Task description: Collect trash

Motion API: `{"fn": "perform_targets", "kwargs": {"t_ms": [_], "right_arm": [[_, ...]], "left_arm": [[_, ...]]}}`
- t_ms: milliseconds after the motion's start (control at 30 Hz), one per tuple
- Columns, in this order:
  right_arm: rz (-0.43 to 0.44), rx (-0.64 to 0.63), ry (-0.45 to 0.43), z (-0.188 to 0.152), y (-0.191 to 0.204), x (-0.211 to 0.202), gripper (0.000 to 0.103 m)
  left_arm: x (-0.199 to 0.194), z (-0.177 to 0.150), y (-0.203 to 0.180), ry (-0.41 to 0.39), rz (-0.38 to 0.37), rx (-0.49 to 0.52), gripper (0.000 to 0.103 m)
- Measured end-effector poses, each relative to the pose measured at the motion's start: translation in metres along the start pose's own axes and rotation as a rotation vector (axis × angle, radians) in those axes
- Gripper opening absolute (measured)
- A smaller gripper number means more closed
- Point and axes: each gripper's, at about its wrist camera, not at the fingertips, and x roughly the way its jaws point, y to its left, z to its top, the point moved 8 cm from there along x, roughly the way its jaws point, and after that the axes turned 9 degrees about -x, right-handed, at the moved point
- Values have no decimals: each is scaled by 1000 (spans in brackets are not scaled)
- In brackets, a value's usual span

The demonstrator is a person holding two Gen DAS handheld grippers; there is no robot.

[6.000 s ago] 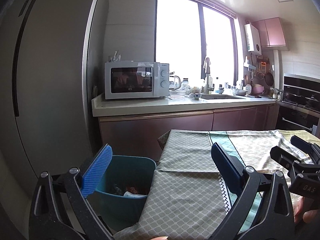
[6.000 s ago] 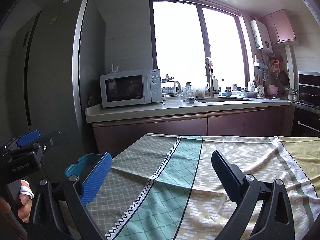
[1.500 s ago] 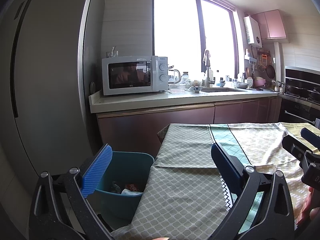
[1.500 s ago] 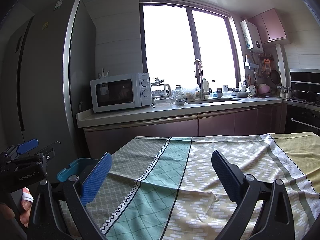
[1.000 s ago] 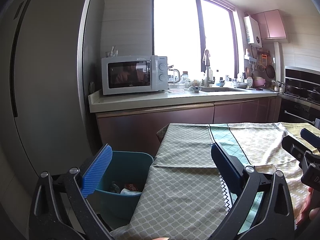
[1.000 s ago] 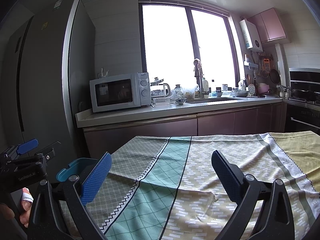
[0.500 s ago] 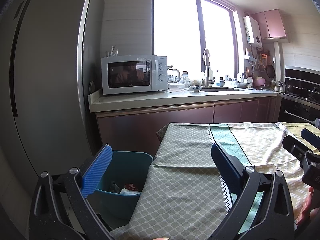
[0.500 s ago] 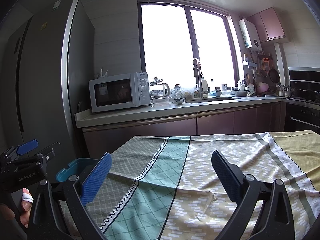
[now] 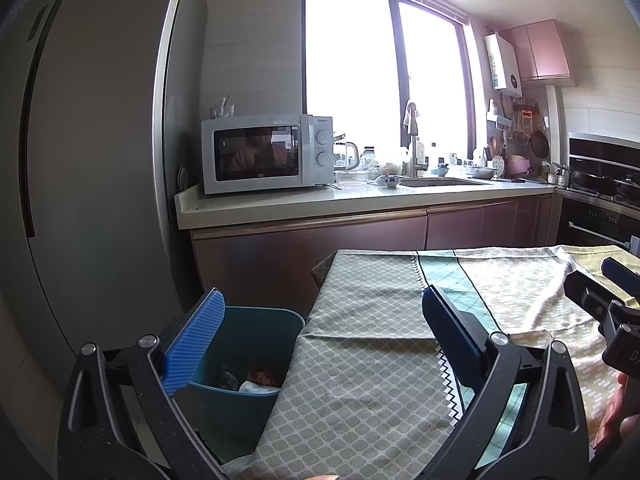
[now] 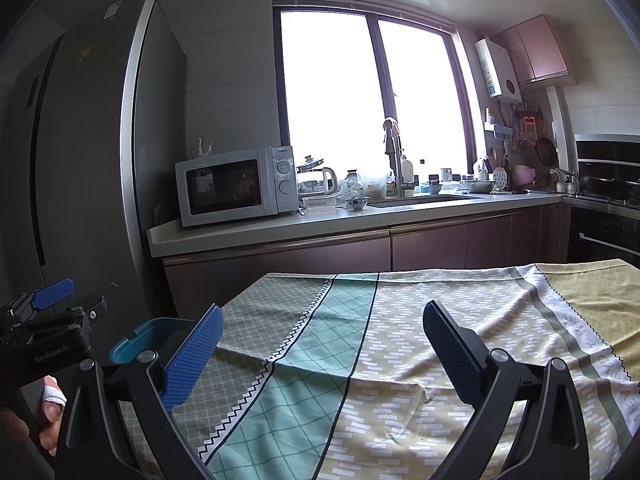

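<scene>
A teal trash bin (image 9: 260, 328) stands on the floor at the table's left end, with wrappers and scraps (image 9: 256, 380) inside. Its rim (image 10: 136, 344) also shows in the right wrist view. My left gripper (image 9: 320, 340) is open and empty, held over the table's left edge beside the bin. My right gripper (image 10: 324, 344) is open and empty above the patterned tablecloth (image 10: 400, 340). No loose trash shows on the cloth. Each gripper appears at the edge of the other's view, the right one (image 9: 612, 292) and the left one (image 10: 52, 316).
A tall grey fridge (image 9: 80, 160) rises at the left. Behind the table runs a counter (image 9: 360, 200) with a microwave (image 9: 264, 152), a kettle, bowls and a sink. An oven (image 9: 600, 200) stands at the right. A hand (image 10: 48, 412) grips the left tool.
Both views have drifted slightly back and up from the table over the last seconds. The grippers stay open and empty, and the bin has not moved.
</scene>
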Motion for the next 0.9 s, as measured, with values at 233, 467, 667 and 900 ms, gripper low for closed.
{"fn": "perform_targets", "kwargs": {"t_ms": [233, 467, 667, 900], "right_arm": [[-7, 1, -1, -1, -3, 0, 97], [-5, 3, 0, -2, -4, 0, 97], [-6, 5, 6, -3, -6, 2, 97], [-9, 15, 20, -6, -13, 8, 97]], "left_arm": [[2, -2, -1, -3, -5, 1, 98], [5, 0, -4, 1, -14, 3, 98], [8, 0, -11, -2, -22, 23, 98], [13, 0, -23, -3, -46, 41, 98]]}}
